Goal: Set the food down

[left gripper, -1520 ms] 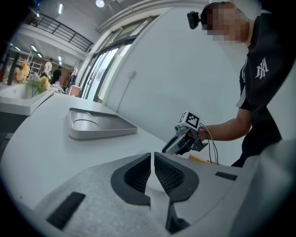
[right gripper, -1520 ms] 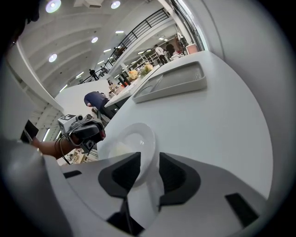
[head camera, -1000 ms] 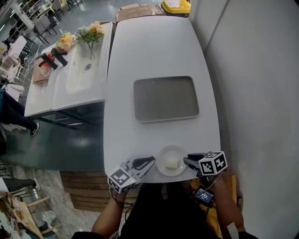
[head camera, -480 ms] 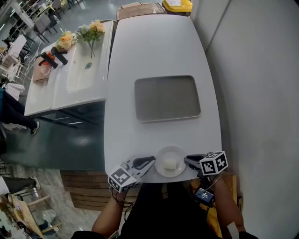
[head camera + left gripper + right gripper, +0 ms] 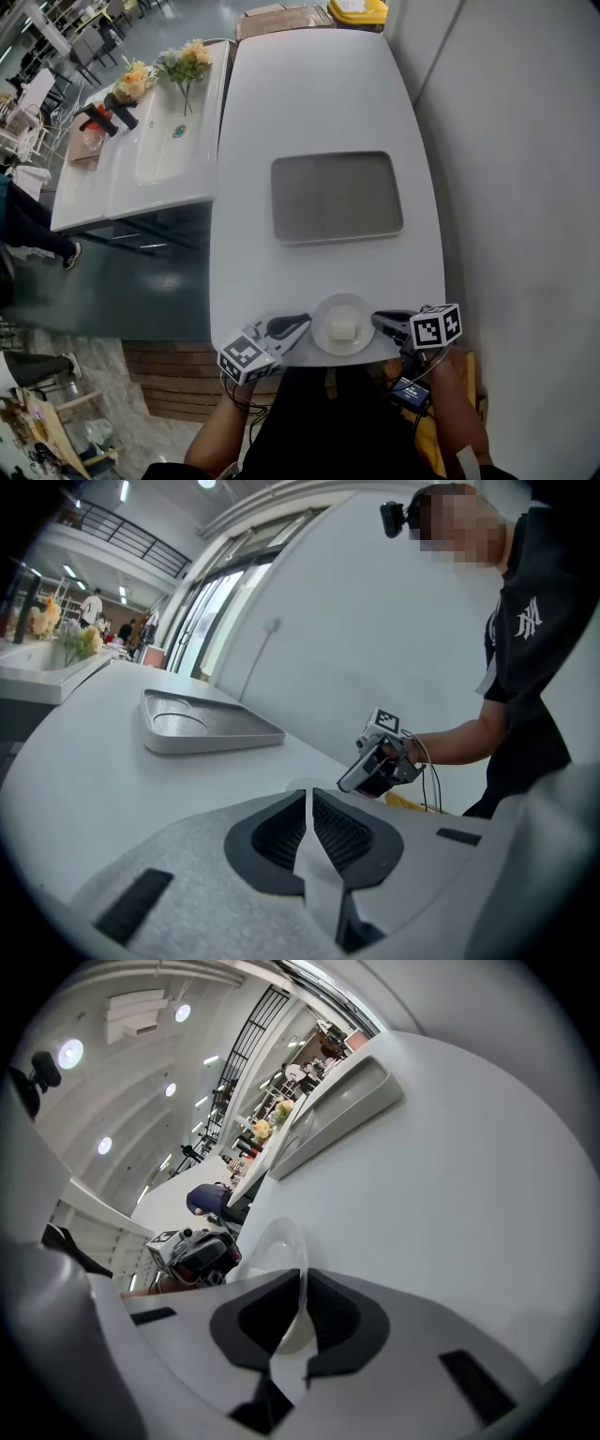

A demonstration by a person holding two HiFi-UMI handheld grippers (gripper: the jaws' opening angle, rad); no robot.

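Plate (image 5: 327, 310): white, carrying a pale food piece (image 5: 344, 328), at the near edge of the surface (image 5: 319, 103).
Left tongs (image 5: 302, 323): pinching the plate's rim.
Right tongs (image 5: 378, 322): just closed onto the opposite rim.

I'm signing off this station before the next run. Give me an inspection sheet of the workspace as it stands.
Surface: white table, carrying only the job's things.
Job's things: plate with pale food at the near edge; empty grey tray mid-table.
Clutter: nothing seen on this table.
Grippers: left hand-held gripper shut on the plate's left rim; right hand-held gripper on its right rim, its jaws having just been closing.
Cables: wires at the right wrist.
Surroundings: flowers on the neighbouring table; yellow bin beyond; wall at right.
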